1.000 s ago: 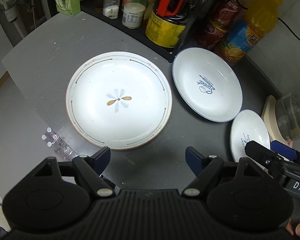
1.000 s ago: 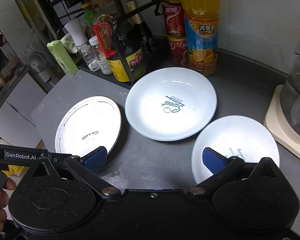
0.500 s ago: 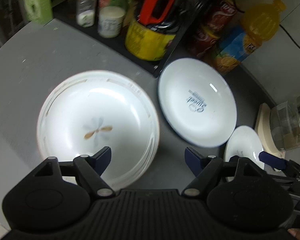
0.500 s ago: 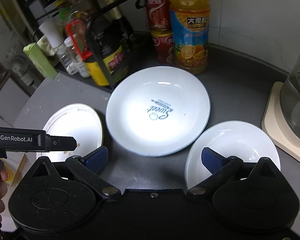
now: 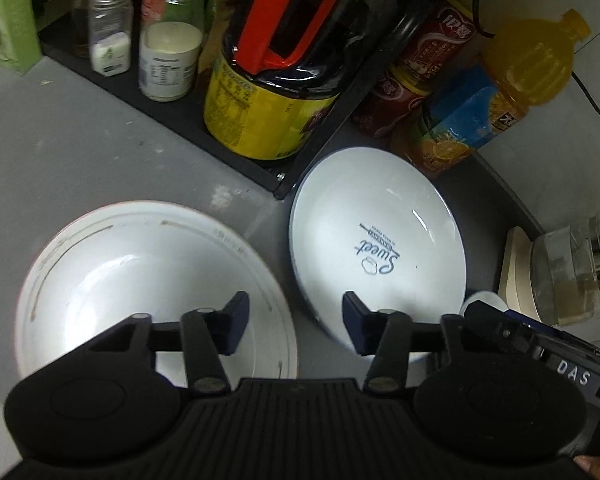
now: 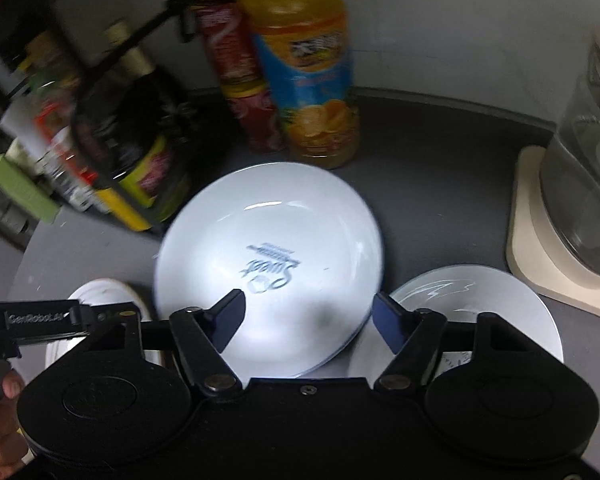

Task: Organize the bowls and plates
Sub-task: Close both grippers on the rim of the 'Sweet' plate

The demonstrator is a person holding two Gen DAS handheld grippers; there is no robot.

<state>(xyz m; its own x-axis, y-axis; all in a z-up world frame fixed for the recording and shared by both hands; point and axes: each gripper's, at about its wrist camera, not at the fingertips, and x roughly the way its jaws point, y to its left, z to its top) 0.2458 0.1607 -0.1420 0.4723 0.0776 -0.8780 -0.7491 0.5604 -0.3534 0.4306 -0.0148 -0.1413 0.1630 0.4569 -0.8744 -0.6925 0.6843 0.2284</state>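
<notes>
Three white dishes lie on the grey counter point(image 5: 60, 152). A large gold-rimmed plate point(image 5: 112, 264) is at the left, also in the right wrist view point(image 6: 108, 292). A blue-rimmed plate printed "Sweet" point(image 5: 380, 240) is in the middle, also in the right wrist view point(image 6: 268, 264). A small white dish point(image 6: 480, 300) is at the right, mostly hidden in the left view point(image 5: 482, 300). My left gripper point(image 5: 292, 318) is open over the gap between the two plates. My right gripper point(image 6: 308, 316) is open over the near right rim of the "Sweet" plate.
A black rack point(image 5: 236, 152) with jars, a yellow-labelled jug point(image 5: 268, 116) and spice bottles point(image 5: 168, 40) stands behind the plates. Red cans point(image 6: 240, 72) and an orange juice bottle point(image 6: 308, 64) stand at the back. A glass jug on a cream base point(image 6: 580, 208) is at the right.
Both grippers have moved forward and lower toward the plates. The left now reaches over the gold-rimmed plate's right rim, the right has shifted left over the "Sweet" plate. Both stay open.
</notes>
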